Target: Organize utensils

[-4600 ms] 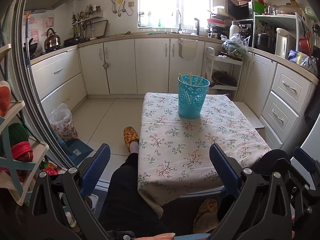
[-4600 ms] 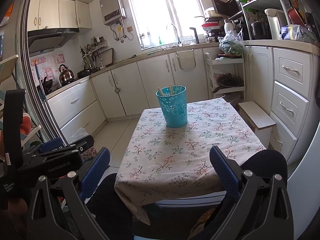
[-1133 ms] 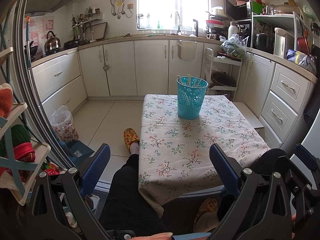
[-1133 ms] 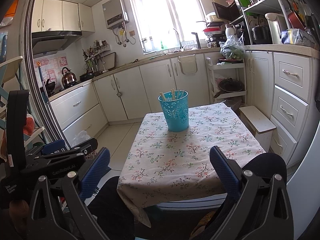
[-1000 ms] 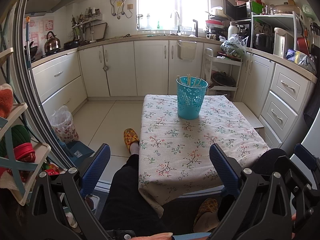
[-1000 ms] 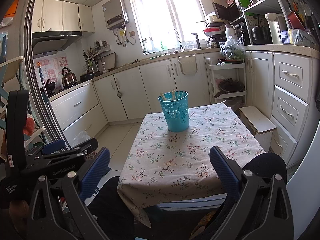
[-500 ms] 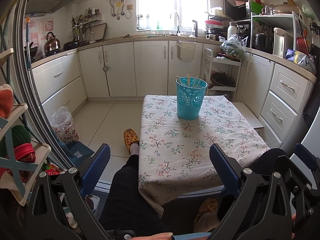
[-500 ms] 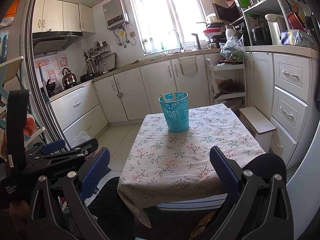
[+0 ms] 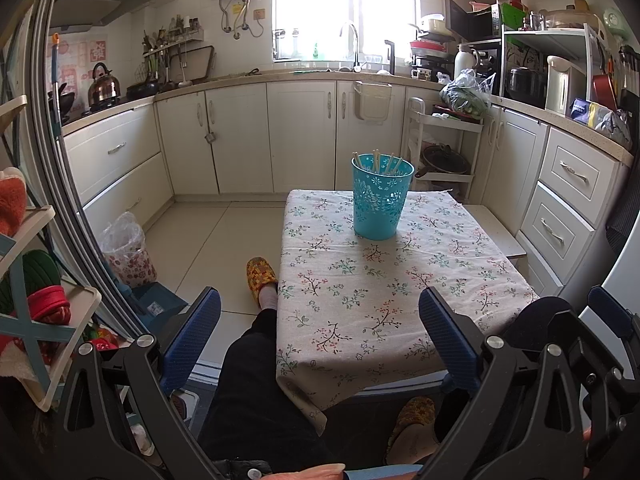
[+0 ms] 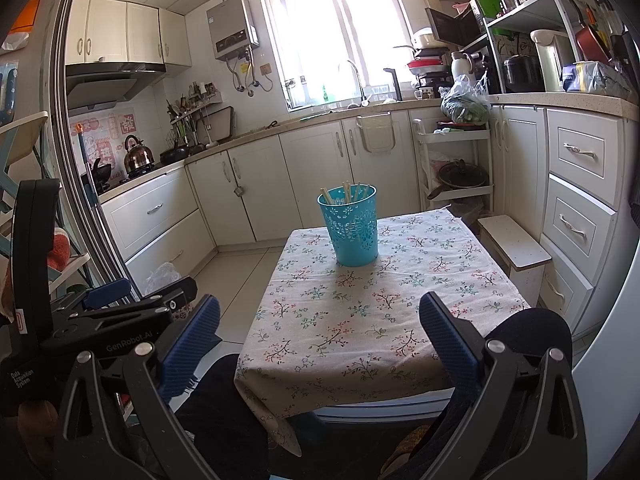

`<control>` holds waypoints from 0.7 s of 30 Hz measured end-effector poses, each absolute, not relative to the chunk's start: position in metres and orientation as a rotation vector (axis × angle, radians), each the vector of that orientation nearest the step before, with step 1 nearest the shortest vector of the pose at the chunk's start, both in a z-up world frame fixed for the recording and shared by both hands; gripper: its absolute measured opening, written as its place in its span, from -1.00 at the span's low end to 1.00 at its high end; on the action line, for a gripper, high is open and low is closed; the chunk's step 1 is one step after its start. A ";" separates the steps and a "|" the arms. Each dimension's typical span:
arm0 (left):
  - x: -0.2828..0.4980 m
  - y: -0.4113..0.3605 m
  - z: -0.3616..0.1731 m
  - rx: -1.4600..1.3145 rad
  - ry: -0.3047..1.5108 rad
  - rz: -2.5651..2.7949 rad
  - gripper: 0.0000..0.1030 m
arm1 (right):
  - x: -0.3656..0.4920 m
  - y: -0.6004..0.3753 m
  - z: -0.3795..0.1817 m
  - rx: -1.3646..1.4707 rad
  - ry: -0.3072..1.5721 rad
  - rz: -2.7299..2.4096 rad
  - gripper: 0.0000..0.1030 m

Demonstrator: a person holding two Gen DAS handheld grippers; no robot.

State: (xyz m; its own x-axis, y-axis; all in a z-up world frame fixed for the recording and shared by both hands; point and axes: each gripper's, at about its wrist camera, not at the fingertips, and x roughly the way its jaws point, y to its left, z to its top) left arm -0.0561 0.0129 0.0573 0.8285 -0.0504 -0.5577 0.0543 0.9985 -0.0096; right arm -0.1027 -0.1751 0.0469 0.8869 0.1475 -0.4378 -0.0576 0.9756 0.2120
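Note:
A teal perforated holder (image 9: 382,196) stands upright near the far edge of a small table with a floral cloth (image 9: 384,296). Several pale chopsticks (image 9: 376,159) stick up out of it. It also shows in the right wrist view (image 10: 353,225), with the chopsticks (image 10: 346,192) inside. My left gripper (image 9: 320,332) is open and empty, held back over the table's near edge. My right gripper (image 10: 320,336) is open and empty too, well short of the holder. The left gripper's body (image 10: 108,320) shows at lower left of the right wrist view.
The person's legs (image 9: 256,396) and yellow slippers (image 9: 261,276) are at the table's near left. A white stool (image 10: 516,252) stands right of the table. White cabinets (image 9: 240,136) ring the room. A shelf rack (image 9: 36,296) and a bagged bin (image 9: 126,250) are at left.
Both grippers have drifted very slightly; the view has barely shifted. The holder and chopsticks have not moved. Both grippers stay open.

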 end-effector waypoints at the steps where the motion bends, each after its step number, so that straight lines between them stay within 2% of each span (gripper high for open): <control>1: -0.056 0.013 0.057 0.006 0.593 -0.056 0.85 | -0.101 -0.175 0.049 0.196 0.469 0.108 0.85; 21: -0.057 0.012 0.056 0.007 0.591 -0.055 0.85 | -0.105 -0.173 0.048 0.194 0.466 0.106 0.85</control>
